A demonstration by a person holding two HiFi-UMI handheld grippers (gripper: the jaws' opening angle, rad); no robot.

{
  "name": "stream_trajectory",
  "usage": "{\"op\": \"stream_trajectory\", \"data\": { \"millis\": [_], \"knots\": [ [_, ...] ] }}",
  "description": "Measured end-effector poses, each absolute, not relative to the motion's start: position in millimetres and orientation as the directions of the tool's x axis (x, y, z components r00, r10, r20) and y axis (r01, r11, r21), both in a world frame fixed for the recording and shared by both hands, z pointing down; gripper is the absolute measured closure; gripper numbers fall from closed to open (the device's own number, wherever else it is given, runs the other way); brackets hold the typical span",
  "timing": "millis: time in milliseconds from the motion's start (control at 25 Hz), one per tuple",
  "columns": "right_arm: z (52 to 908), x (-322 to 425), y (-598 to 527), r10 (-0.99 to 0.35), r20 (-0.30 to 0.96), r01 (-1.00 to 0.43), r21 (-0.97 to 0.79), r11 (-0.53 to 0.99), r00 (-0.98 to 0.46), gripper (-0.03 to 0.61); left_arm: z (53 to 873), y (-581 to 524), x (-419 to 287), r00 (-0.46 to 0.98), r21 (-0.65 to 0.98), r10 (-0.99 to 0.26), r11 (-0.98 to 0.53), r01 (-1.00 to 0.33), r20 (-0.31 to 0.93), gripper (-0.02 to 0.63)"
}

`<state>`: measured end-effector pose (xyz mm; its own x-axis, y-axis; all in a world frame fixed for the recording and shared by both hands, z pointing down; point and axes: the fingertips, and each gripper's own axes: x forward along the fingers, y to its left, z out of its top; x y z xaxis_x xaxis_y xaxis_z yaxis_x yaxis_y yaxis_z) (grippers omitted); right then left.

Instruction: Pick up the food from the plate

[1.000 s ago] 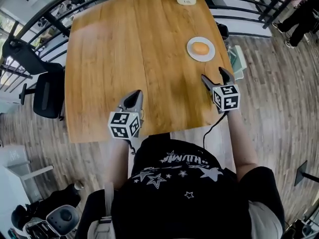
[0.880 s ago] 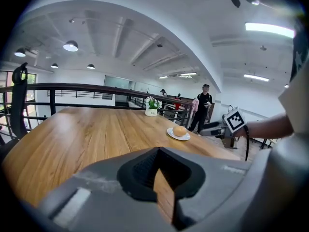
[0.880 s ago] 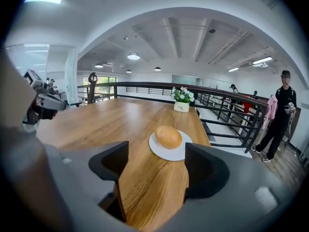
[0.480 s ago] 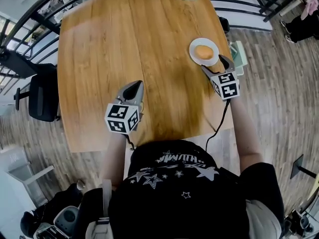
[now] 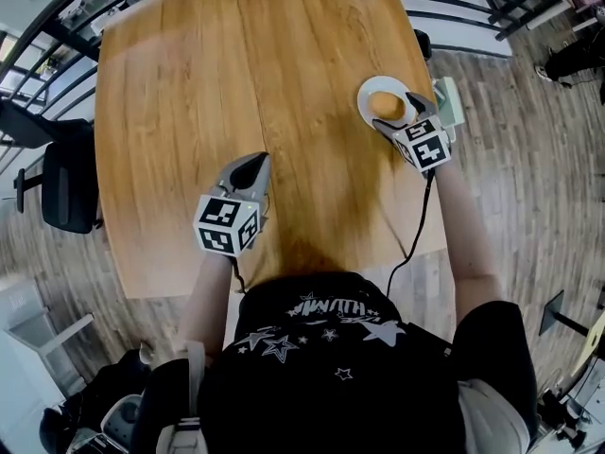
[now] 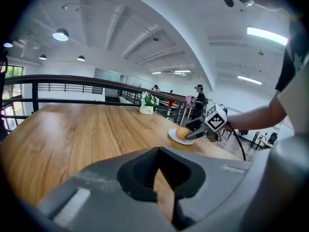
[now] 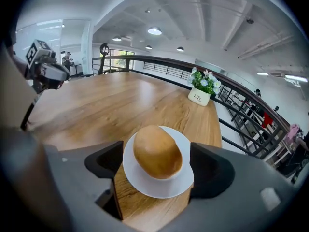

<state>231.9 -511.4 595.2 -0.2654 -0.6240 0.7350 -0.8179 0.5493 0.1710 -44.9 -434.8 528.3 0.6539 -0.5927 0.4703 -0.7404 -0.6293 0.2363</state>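
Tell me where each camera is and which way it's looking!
Head view: on the person's head, looking steeply down at the table; shows their torso, both arms, the left gripper and right gripper.
Left gripper view: rides the left gripper, looking along its shut jaws across the table; a forearm shows at right.
Right gripper view: rides the right gripper, looking along its opening jaws, the untouched bun on the plate between them; the left gripper shows far left.
Shared: both gripper views show bun, plate and flower pot.
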Motion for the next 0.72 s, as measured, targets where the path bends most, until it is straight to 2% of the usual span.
{"op": "stream_trajectory", "data": {
  "millis": [320,440,720],
  "knots": [
    [614.7,228.4,-518.7,-0.521,0.806,-0.749,0.155,0.644,-0.281,0.154,540.3,-433.9,-52.8,0.658,0.255,-0.578,-0.626,-0.737,0.482,0.612],
    [617.6,233.3,-521.3,-0.517,0.815,-0.737,0.176,0.653,-0.262,0.206,542.9,-434.5,-53.3,0.655,0.258,-0.58,-0.621,-0.741,0.484,0.612],
    [616.1,235.2,-517.9,-0.515,0.822,-0.749,0.179,0.638,-0.242,0.215,541.8,-431.0,-58.3,0.648,0.263,-0.596,-0.606,-0.751,0.474,0.612]
  ]
}}
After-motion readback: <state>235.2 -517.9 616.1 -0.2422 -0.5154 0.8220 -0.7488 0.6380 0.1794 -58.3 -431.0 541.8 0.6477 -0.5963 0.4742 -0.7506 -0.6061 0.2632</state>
